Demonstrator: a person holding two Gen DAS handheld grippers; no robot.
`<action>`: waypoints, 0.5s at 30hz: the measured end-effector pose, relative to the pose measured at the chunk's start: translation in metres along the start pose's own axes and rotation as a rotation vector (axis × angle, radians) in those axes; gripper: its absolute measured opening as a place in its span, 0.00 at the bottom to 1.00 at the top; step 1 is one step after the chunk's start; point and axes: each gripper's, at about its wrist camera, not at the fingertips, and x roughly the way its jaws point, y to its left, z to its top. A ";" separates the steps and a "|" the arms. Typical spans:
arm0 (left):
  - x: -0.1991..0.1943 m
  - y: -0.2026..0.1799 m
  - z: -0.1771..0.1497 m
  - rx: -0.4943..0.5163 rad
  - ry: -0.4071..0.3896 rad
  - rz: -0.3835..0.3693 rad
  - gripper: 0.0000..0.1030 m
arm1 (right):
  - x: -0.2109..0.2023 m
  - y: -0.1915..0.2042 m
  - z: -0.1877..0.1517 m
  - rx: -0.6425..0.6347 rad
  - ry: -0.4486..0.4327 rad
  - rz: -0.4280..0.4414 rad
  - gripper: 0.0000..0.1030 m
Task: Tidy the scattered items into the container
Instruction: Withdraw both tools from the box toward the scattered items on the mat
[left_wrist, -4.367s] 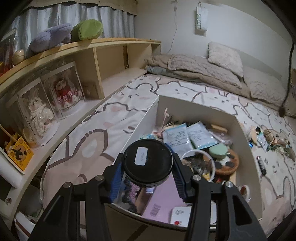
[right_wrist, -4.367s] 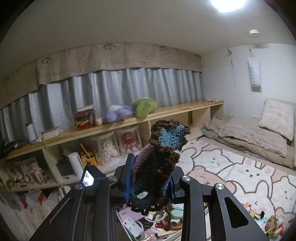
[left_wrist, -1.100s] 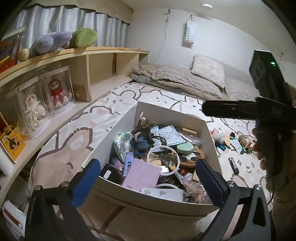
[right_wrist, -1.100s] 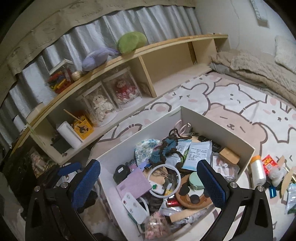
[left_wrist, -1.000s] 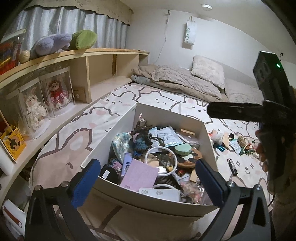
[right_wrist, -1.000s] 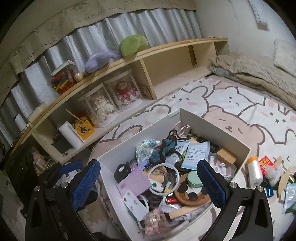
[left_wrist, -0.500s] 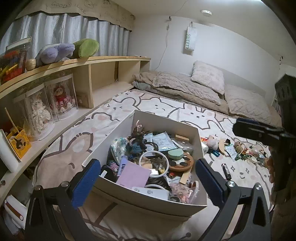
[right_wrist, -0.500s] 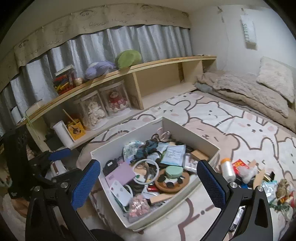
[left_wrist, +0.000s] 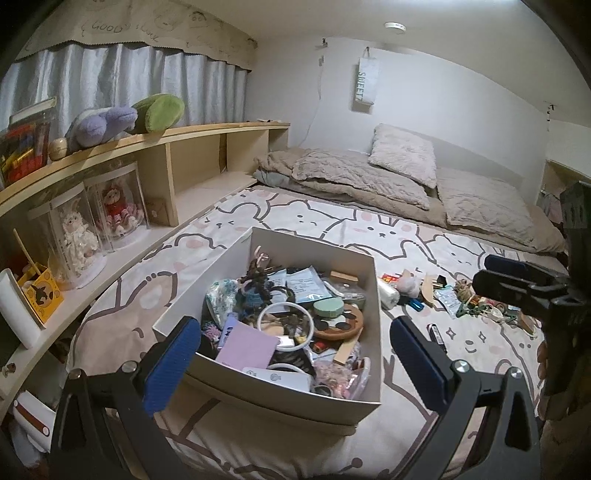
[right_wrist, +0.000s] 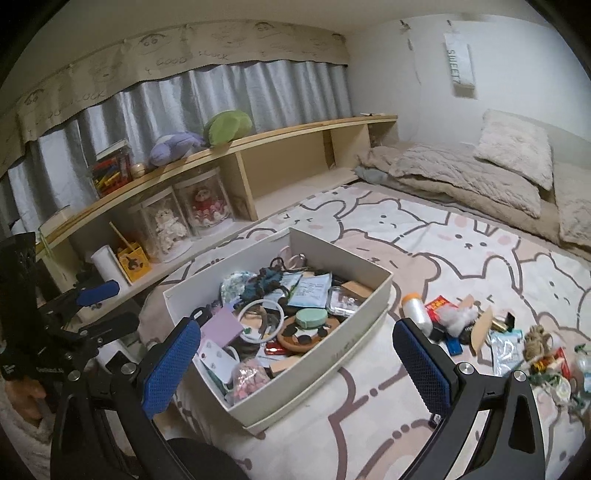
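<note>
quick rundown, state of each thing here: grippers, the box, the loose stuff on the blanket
left gripper: open, empty
right gripper: open, empty
white box: lidless, heaped with small items
white ring: lying in the box
small bottle: on its side outside the box
loose items: scattered on the blanket

Wall hanging (left_wrist: 366, 86): white paper bag on the wall above the bedding, printed vertically "SWEET"; any further characters are not legible.
Wall hanging, right wrist view (right_wrist: 460, 70): same bag, same "SWEET" print, read top to bottom.
Curtain valance (left_wrist: 110, 27): beige strip along the top of the curtains, left of the wall hanging, hand-lettered "GOOD LUCK" between drawn faces.
Curtain valance, right wrist view (right_wrist: 173, 61): "GOOD LUCK" repeated along the strip.
Container contents: printed packets present; print too small to read.
</note>
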 end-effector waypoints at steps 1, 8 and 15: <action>-0.001 -0.002 0.000 0.002 -0.001 -0.002 1.00 | -0.002 -0.001 -0.001 0.003 -0.003 -0.003 1.00; -0.006 -0.016 0.002 0.013 -0.006 -0.011 1.00 | -0.020 -0.010 -0.005 0.022 -0.027 -0.001 1.00; -0.006 -0.027 0.005 0.017 -0.010 -0.018 1.00 | -0.034 -0.016 -0.006 0.026 -0.043 -0.005 1.00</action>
